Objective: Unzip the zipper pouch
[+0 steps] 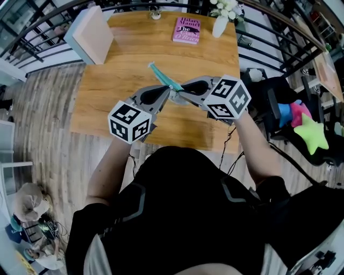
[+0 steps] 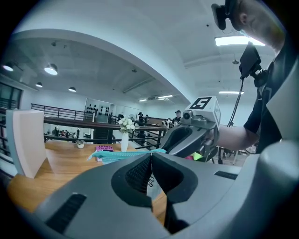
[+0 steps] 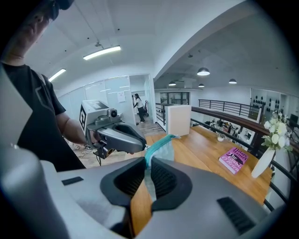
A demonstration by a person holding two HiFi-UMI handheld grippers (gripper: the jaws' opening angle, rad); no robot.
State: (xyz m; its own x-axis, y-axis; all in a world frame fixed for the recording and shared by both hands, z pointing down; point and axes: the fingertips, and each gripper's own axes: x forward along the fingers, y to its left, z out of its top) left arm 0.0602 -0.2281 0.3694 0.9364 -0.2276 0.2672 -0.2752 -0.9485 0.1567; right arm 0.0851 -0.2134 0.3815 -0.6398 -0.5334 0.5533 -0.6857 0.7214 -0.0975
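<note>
A teal and pale zipper pouch (image 1: 163,79) hangs in the air over the wooden table (image 1: 113,80), stretched between my two grippers. My left gripper (image 1: 170,96) is shut at the pouch's near end, and a small metal zipper pull (image 2: 150,182) shows between its pads. The pouch (image 2: 124,155) runs away to the left past its tips (image 2: 151,156). My right gripper (image 1: 180,92) is shut on the pouch fabric (image 3: 161,145), which passes between its pads (image 3: 148,161). The two grippers meet tip to tip, each seen in the other's view.
On the table's far side lie a pink book (image 1: 186,29), a white vase of flowers (image 1: 220,22) and a small cup (image 1: 155,14). A white box (image 1: 91,33) stands at the far left corner. Bright soft toys (image 1: 309,129) sit on a seat to the right.
</note>
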